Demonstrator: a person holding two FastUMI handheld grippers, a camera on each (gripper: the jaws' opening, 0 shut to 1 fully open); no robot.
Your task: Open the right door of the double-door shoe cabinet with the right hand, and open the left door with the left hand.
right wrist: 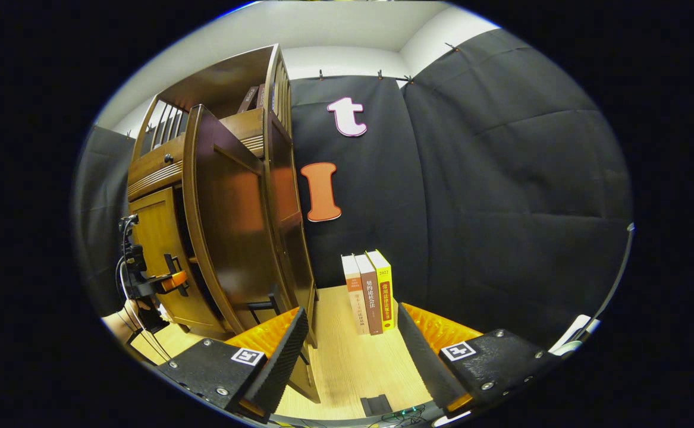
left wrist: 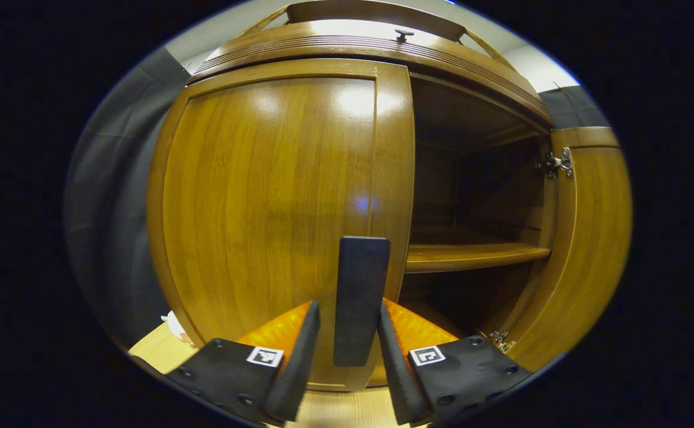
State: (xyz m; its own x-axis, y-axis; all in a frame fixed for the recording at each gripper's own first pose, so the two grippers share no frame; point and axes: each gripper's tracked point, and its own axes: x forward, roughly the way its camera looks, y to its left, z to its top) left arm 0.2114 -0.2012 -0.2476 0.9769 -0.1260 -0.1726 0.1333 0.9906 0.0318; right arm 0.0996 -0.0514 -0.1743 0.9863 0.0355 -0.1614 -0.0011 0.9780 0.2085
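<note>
In the left gripper view the wooden shoe cabinet stands close in front. Its left door looks closed. That door's black bar handle stands upright between the fingers of my left gripper, which is open around it with a gap on the left side. The right door is swung wide open. In the right gripper view the open right door stands edge-on to the left of my right gripper, which is open and holds nothing. Farther off, the left gripper sits at the left door.
Inside the cabinet a wooden shelf shows in the dark. Three books stand upright on the light wooden tabletop by the black cloth wall. A small black device lies at the near edge, and a grey cable hangs on the right.
</note>
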